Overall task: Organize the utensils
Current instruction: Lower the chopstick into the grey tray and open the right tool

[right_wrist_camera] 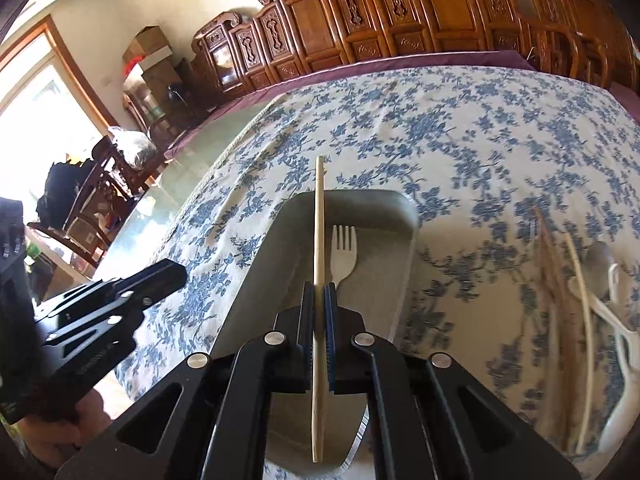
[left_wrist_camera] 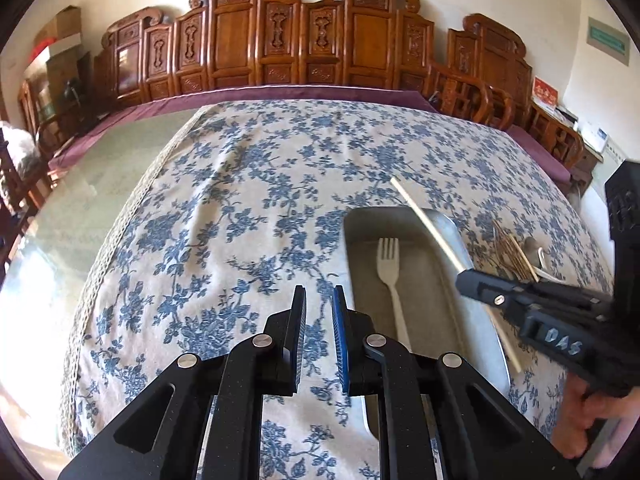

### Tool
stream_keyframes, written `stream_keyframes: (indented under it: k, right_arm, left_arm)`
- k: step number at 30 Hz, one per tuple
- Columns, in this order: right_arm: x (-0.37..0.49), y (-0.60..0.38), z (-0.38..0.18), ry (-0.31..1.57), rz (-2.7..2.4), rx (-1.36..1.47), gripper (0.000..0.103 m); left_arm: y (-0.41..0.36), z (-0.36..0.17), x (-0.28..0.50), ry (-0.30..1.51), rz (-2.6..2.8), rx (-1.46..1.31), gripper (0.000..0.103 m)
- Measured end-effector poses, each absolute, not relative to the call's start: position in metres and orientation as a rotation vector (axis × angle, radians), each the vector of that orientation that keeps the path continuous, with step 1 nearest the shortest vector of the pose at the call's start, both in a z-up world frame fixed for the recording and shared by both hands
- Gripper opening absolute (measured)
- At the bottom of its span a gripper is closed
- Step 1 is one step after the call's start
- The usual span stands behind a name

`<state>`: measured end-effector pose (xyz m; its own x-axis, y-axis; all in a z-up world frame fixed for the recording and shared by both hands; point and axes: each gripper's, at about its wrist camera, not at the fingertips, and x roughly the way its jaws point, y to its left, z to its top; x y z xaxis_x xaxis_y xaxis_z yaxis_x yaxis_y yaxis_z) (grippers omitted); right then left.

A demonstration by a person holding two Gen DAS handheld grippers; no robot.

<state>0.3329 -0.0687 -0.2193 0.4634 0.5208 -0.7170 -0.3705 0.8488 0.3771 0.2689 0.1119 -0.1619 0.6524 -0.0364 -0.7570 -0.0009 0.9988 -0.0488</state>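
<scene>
My right gripper (right_wrist_camera: 319, 292) is shut on a pale wooden chopstick (right_wrist_camera: 319, 216), which hangs over a grey metal tray (right_wrist_camera: 280, 240). A white plastic fork (right_wrist_camera: 343, 248) lies in the tray, tines pointing away. In the left wrist view the same right gripper (left_wrist_camera: 464, 278) holds the chopstick (left_wrist_camera: 420, 216) slanted across the tray (left_wrist_camera: 456, 228), beside the fork (left_wrist_camera: 390, 272). My left gripper (left_wrist_camera: 319, 300) hovers over the cloth just left of the tray, its jaws nearly together with nothing between them. In the right wrist view the left gripper (right_wrist_camera: 178, 270) sits at the left.
A loose pile of chopsticks (right_wrist_camera: 556, 280) and white spoons (right_wrist_camera: 616, 300) lies on the blue-flowered tablecloth (right_wrist_camera: 460, 128) right of the tray. Bare glass tabletop (left_wrist_camera: 92, 200) lies left of the cloth. Carved wooden chairs (left_wrist_camera: 280, 40) line the far edge. A hand (left_wrist_camera: 588, 412) grips the right tool.
</scene>
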Motion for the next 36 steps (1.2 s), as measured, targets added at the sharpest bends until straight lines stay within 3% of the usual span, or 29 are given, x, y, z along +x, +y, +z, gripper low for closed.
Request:
stream_keyframes:
  k: [12,25,29,36]
  right_arm:
    - [0.326,-0.041,-0.246,0.974,0.56,0.105,0.01]
    - [0.319,-0.11,-0.205,0.859,0.53,0.032,0.009]
    - [0.314,-0.15,-0.193,0.826,0.475,-0.025,0.009]
    - [0.313,-0.207,-0.197,0.836,0.376,-0.08,0.009]
  left_arm:
    - [0.115,-0.161,0.27,0.859,-0.02,-0.056,0.012]
    - [0.076,-0.151,0.262,0.831,-0.085,-0.031,0.012]
    - [0.057,-0.15,0.263,0.83,-0.119,-0.026,0.022]
    - [0.02,-0.149,0.26,0.824,-0.183,0.0,0.025]
